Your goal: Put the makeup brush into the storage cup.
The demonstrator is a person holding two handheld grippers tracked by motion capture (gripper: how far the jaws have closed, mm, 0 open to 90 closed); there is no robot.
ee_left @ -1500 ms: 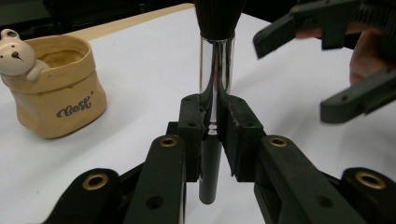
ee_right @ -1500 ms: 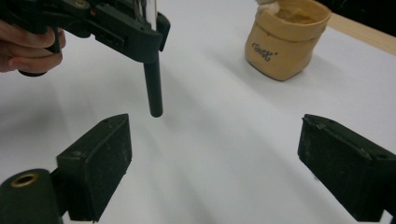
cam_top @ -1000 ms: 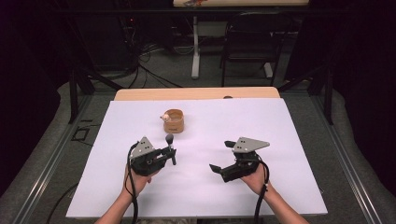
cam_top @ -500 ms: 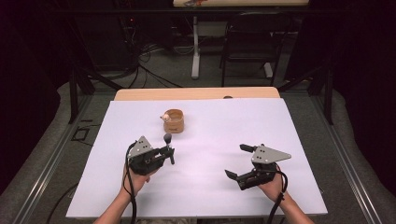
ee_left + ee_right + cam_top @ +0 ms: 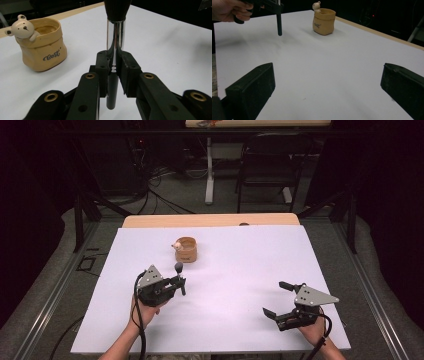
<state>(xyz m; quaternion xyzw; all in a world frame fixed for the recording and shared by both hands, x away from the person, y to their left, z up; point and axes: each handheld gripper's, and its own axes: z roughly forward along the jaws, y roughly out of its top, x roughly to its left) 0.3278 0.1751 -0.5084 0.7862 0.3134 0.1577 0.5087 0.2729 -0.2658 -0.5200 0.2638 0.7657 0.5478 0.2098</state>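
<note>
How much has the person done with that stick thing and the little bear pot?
Done: the left gripper has picked up the brush, clamped upright by its shiny stem, clear of the table.
In hand: it hangs near the bear pot, not over it.
Left: probably putting the brush into the pot, which looks empty. The right gripper sits open, holding nothing.

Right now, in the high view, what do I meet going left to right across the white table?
Left gripper clamped on the brush handle → bear pot → right gripper, jaws open.
</note>
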